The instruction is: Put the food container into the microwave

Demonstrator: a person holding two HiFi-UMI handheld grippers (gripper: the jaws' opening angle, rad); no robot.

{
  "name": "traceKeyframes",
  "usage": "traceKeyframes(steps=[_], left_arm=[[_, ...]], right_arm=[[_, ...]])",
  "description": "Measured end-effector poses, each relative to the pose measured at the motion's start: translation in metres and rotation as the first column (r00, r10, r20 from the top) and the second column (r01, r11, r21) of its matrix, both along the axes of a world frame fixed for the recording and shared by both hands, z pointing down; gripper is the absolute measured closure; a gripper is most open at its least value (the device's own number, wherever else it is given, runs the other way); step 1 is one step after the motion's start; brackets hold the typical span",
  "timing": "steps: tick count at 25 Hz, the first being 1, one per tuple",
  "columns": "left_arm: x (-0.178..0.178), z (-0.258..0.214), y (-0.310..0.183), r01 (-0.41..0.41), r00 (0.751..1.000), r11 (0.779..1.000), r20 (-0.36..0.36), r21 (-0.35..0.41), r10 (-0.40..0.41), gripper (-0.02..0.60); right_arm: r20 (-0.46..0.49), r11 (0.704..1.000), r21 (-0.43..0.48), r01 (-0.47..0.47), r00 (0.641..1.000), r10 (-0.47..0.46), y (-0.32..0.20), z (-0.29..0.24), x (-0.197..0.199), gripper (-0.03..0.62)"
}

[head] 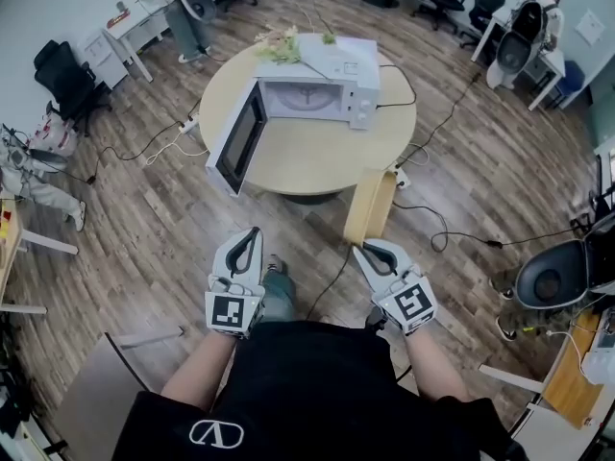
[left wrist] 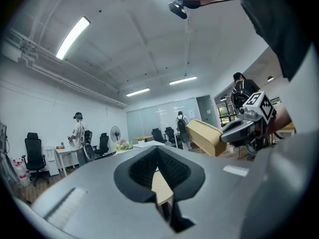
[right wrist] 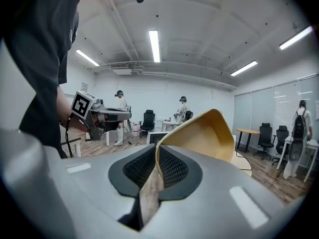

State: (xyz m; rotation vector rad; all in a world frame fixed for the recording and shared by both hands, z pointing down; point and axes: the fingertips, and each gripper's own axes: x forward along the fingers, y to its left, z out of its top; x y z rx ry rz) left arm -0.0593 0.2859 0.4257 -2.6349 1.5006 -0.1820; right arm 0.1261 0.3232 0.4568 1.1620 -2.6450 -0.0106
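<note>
A white microwave (head: 317, 99) stands on a round wooden table (head: 317, 161), its door (head: 237, 137) swung wide open to the left. The food container (head: 370, 205) is a tan paper box held on edge in front of the table. My right gripper (head: 365, 251) is shut on its rim. In the right gripper view the container's wall (right wrist: 199, 133) runs between the pads of my right gripper (right wrist: 157, 166). My left gripper (head: 253, 233) hangs beside it, shut with nothing held. In the left gripper view the left gripper (left wrist: 158, 176) points towards the table, and the container (left wrist: 205, 136) shows at the right.
Flowers (head: 279, 44) and papers (head: 336, 56) lie on top of the microwave. Cables (head: 432, 229) trail over the wooden floor round the table. Office chairs (head: 62, 75), desks and other people stand further off. A grey tabletop (head: 96, 392) is at my lower left.
</note>
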Motion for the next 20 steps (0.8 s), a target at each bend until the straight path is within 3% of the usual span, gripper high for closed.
traceKeyframes(steps=[6, 13, 17, 20], left_arm=[[-0.001, 0.010, -0.056, -0.008, 1.000, 1.000, -0.028, 0.000, 0.008, 0.580], [-0.005, 0.005, -0.141, -0.067, 0.995, 0.998, -0.069, -0.001, 0.067, 0.580], [-0.009, -0.007, -0.192, -0.114, 0.990, 0.993, -0.084, 0.037, 0.117, 0.580], [-0.015, -0.004, -0.226, -0.132, 0.988, 0.991, -0.080, 0.016, 0.133, 0.581]], right_arm=[[-0.021, 1.000, -0.015, -0.003, 1.000, 0.003, -0.046, 0.010, -0.005, 0.563], [-0.075, 0.999, -0.042, -0.024, 0.997, 0.021, -0.119, 0.017, -0.025, 0.563], [-0.093, 0.997, -0.050, -0.051, 0.995, 0.047, -0.163, 0.013, -0.037, 0.563], [-0.101, 0.996, -0.051, -0.076, 0.992, 0.070, -0.195, 0.009, -0.044, 0.563]])
